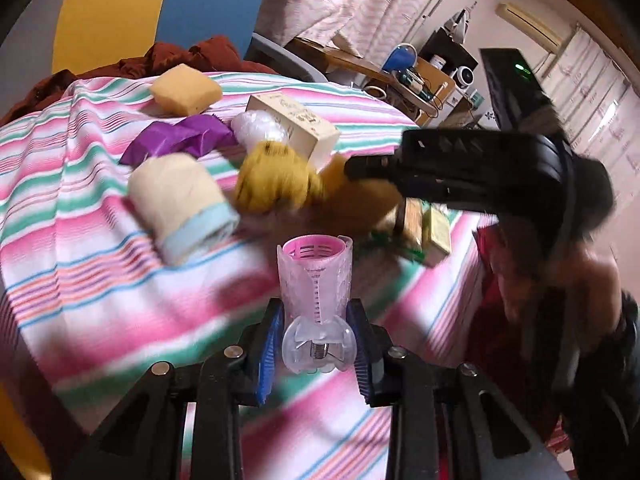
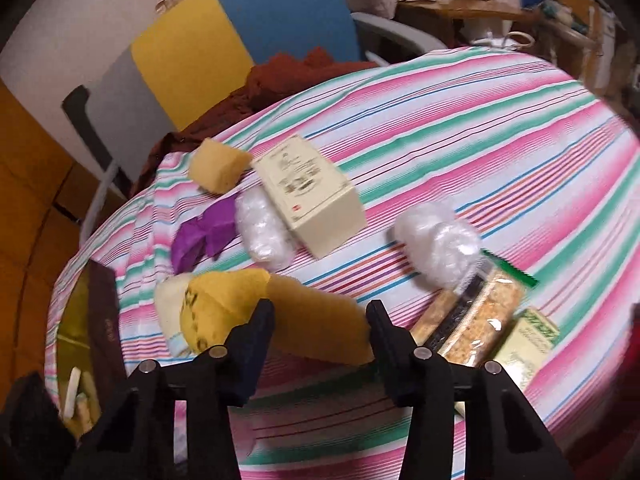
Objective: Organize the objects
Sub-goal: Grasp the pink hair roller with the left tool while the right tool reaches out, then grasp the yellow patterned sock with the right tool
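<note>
Left gripper (image 1: 318,344): blue-padded jaws narrow, clamped on the base of a clear cup (image 1: 316,280) with a pink strainer insert, held above the striped cloth (image 1: 100,264). Right gripper (image 2: 320,332): jaws wide, set either side of an ochre sponge (image 2: 320,320); contact cannot be told. In the left view this gripper enters from 3 o'clock.

Around the sponge: yellow plush (image 2: 216,304) touching at 9 o'clock; snack packet (image 2: 476,320) just beside at 3 o'clock; plastic wad (image 2: 440,244) at 1 o'clock; box (image 2: 312,200) at 12 o'clock, with a purple wrapper (image 2: 204,236) and a second sponge (image 2: 218,166) nearby. A cream roll (image 1: 180,204) lies at 10 o'clock of the cup.

Open cloth spans 12 to 3 o'clock in the right view; the table edge curves at 9 o'clock, a bin (image 2: 76,340) below it.
</note>
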Demonstrator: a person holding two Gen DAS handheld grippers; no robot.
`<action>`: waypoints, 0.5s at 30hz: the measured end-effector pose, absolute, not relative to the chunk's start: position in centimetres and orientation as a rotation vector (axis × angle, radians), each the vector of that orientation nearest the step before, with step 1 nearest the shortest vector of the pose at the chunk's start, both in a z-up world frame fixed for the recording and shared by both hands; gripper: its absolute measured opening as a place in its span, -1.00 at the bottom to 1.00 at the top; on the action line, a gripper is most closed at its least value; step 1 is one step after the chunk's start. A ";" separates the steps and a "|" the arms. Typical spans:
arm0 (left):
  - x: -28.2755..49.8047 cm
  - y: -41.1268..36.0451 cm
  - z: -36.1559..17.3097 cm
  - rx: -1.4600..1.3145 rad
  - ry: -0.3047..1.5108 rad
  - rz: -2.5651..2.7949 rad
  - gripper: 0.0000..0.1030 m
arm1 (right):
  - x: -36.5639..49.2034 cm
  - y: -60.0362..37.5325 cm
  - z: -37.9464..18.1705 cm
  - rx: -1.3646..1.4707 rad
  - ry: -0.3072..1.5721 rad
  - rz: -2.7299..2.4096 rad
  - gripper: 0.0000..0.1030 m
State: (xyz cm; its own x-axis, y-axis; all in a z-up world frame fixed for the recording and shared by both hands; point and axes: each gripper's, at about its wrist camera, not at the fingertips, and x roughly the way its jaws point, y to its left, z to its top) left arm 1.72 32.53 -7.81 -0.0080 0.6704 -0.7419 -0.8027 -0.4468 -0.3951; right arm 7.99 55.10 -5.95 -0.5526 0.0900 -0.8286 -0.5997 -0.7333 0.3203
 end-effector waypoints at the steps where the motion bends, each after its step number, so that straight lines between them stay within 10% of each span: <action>1: 2.0 32.2 -7.8 -1.136 0.173 1.692 -0.39 | 8.1 55.2 -5.8 -1.173 0.837 2.302 -0.07; 15: 3.3 28.4 -7.3 -1.143 0.143 1.733 -0.41 | 10.1 55.9 -3.7 -0.960 0.963 2.365 0.47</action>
State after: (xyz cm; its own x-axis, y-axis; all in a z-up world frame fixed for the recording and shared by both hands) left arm 3.29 28.37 -7.32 -0.0393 0.6709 -0.7406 -0.7830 -0.4811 -0.3942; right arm 10.06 55.94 -3.70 -0.6784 0.1108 -0.7263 -0.5867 -0.6768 0.4447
